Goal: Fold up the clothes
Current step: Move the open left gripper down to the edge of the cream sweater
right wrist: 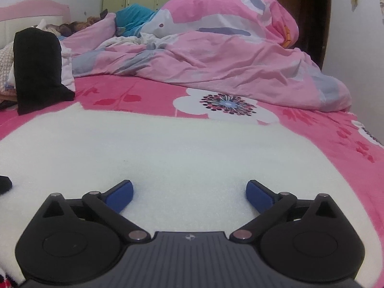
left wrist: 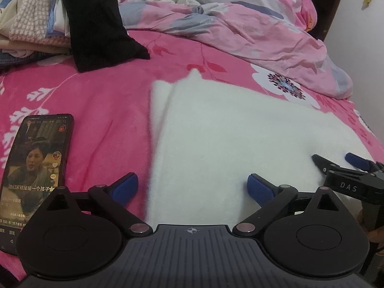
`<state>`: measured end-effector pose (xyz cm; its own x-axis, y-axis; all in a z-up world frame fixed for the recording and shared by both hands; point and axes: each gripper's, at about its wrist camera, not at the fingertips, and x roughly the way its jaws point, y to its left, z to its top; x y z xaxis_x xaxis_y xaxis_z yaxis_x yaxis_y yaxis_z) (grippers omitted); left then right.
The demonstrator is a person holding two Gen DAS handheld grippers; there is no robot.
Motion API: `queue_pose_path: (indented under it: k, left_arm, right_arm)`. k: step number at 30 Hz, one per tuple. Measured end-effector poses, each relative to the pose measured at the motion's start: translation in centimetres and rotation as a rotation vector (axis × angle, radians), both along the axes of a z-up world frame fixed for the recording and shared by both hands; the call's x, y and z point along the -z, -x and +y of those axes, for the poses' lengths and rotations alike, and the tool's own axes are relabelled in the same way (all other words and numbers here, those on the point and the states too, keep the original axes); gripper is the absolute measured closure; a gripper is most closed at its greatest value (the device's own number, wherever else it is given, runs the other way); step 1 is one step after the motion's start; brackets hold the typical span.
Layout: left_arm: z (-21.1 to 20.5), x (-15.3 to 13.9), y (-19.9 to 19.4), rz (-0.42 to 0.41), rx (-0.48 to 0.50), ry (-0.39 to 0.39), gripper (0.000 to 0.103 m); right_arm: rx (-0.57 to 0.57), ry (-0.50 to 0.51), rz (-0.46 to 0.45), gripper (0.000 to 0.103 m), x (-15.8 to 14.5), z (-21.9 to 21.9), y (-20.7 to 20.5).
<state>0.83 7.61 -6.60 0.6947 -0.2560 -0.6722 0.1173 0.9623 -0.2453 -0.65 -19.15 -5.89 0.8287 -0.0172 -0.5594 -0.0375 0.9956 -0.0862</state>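
Hovering over white fleece garment (left wrist: 240, 132) on the bed (left wrist: 108, 100) | left hand-held gripper (left wrist: 193, 186) and right hand-held gripper (right wrist: 189, 193) wide, empty | probably pinch near corners evenly, fold away.

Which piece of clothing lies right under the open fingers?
The white fleecy garment, spread flat on the bed. The black garment stands propped farther back by the clothes pile.
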Motion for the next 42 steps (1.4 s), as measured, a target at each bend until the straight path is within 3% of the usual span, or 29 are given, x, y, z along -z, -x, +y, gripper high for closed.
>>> queue_pose_path:
  k: [17,24,30,37,42]
  left_arm:
    - [1.6,0.4,-0.2,0.043,-0.003,0.126,0.004]
    - [4.1,-0.1,4.5,-0.045,-0.015,0.247,0.004]
    - [5.1,1.1,6.4,0.025,-0.044,0.330,0.006]
    - [4.9,1.0,6.1,0.020,-0.051,0.329,0.007]
    - [5.1,1.7,6.3,0.036,-0.081,0.354,0.018]
  right_arm:
    - [-0.002,-0.009,-0.013,0.000,0.2,-0.1,0.2]
    - [-0.002,-0.011,-0.015,0.000,0.3,-0.1,0.1]
    - [-0.002,-0.012,-0.018,0.000,0.3,-0.1,0.2]
    - [-0.009,-0.014,-0.026,0.000,0.3,-0.1,0.2]
    - [-0.015,-0.016,-0.035,0.000,0.5,-0.3,0.3]
